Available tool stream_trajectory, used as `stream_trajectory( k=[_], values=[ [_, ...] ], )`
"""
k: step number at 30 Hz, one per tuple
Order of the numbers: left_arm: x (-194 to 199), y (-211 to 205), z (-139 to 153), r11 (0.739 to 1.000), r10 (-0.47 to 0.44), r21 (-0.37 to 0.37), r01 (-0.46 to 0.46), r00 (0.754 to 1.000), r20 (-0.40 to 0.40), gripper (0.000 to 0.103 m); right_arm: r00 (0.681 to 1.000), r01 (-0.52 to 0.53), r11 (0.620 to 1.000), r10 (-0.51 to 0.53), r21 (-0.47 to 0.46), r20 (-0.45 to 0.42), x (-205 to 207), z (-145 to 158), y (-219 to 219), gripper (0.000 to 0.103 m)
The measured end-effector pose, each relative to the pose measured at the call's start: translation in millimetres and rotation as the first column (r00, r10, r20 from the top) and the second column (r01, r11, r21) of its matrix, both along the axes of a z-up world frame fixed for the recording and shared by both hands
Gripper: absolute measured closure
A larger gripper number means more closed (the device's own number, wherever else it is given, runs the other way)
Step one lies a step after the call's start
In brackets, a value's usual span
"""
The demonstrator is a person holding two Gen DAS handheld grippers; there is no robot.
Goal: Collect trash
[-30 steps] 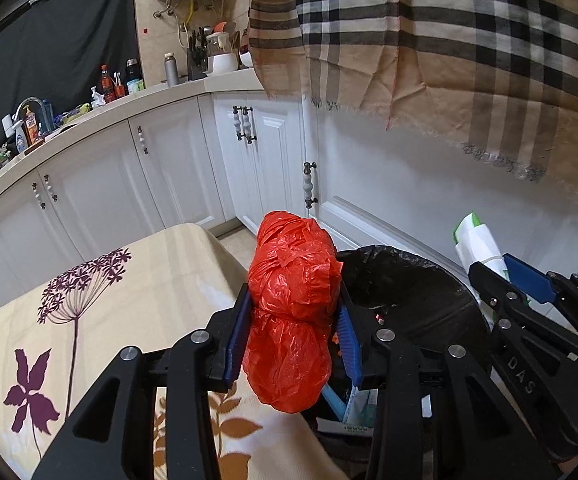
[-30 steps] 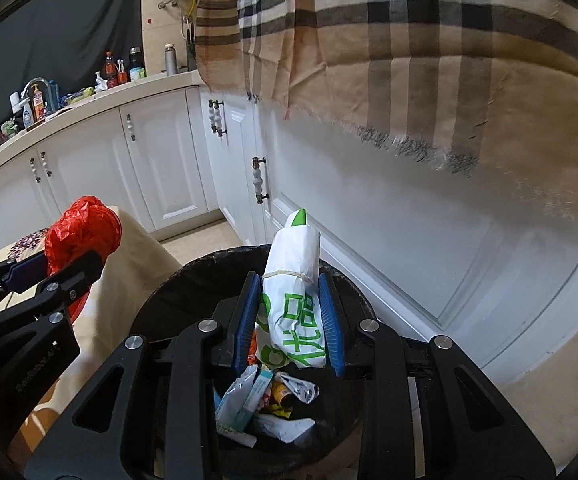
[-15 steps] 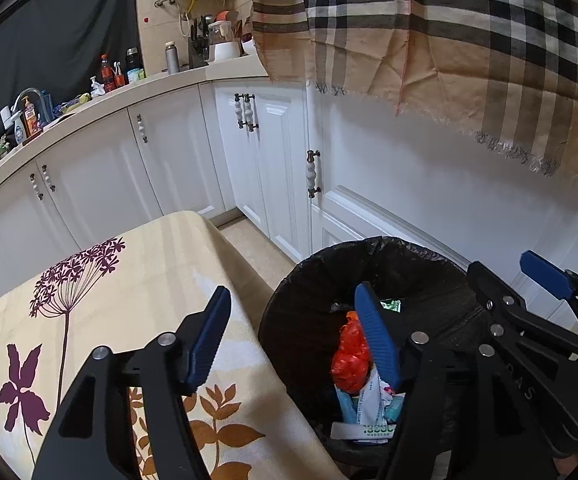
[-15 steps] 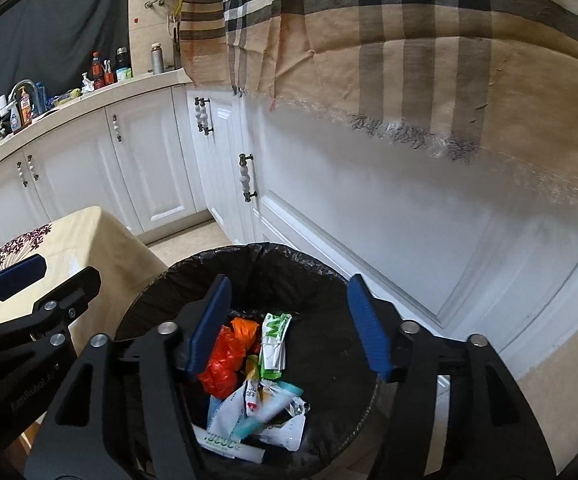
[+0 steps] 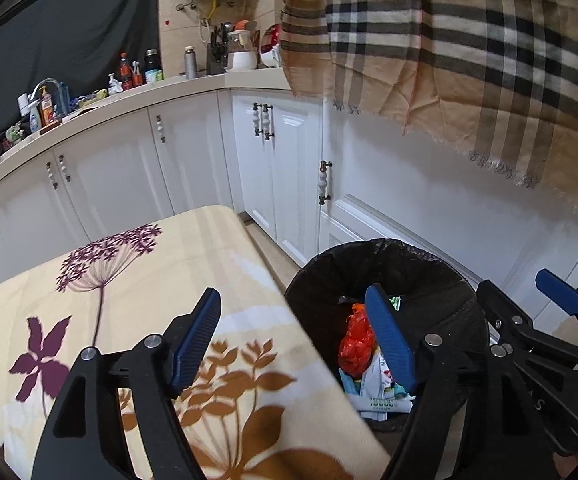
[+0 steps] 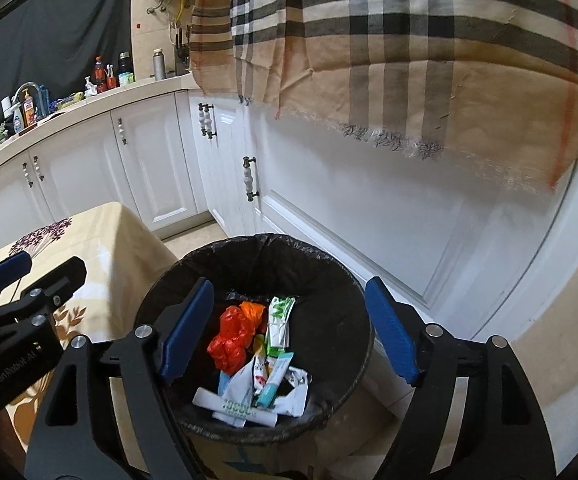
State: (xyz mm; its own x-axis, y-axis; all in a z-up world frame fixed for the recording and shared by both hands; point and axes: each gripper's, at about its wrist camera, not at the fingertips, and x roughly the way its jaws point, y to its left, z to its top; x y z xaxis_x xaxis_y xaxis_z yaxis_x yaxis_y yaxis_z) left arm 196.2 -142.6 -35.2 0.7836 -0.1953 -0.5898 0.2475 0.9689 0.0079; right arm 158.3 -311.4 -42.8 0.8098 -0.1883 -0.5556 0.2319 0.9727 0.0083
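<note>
A bin with a black liner (image 6: 341, 280) stands on the floor beside the table; it also shows in the left wrist view (image 5: 429, 276). A crumpled red plastic bag (image 6: 231, 338) lies inside it, also seen in the left wrist view (image 5: 355, 346). A white and green wrapper (image 6: 279, 318) lies next to the bag among several other wrappers. My left gripper (image 5: 295, 338) is open and empty, over the table edge and the bin's left rim. My right gripper (image 6: 289, 330) is open and empty above the bin.
A table with a floral cloth (image 5: 109, 280) is left of the bin. White cabinets (image 5: 281, 168) run behind, with bottles on the counter (image 5: 137, 72). A plaid cloth (image 5: 469, 60) hangs over the cabinets at upper right.
Both grippers opened. The red bag dropped from my left gripper and the white and green wrapper from my right gripper into the bin. Both grippers have pulled back slightly.
</note>
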Motion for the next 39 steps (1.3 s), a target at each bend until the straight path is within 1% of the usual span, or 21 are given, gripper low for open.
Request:
stream_trajectory(
  k=[7, 12, 22, 29, 39],
  values=[
    [-30, 19, 9, 1.000, 0.007, 0.001, -0.007, 1.000, 0.028, 0.029, 1.000, -0.015, 1.000, 0.015, -0.017, 0.000, -25, 7, 15, 0.024],
    [-49, 35, 15, 1.000, 0.028, -0.015, -0.027, 0.999, 0.038, 0.025, 1.000, -0.028, 1.000, 0.028, -0.012, 0.013, -44, 14, 25, 0.023],
    [-83, 65, 25, 0.996, 0.075, -0.043, -0.073, 0.996, 0.051, 0.023, 0.997, -0.053, 0.998, 0.055, -0.034, 0.051, -80, 32, 47, 0.022],
    [-106, 74, 31, 0.996, 0.087, -0.033, -0.085, 0.993, 0.080, 0.021, 0.995, -0.063, 0.997, 0.066, -0.043, 0.073, -102, 40, 56, 0.022],
    [-129, 89, 40, 0.994, 0.103, -0.054, -0.098, 0.990, 0.095, 0.020, 0.991, -0.083, 0.995, 0.089, -0.059, 0.102, -124, 51, 67, 0.022]
  ],
)
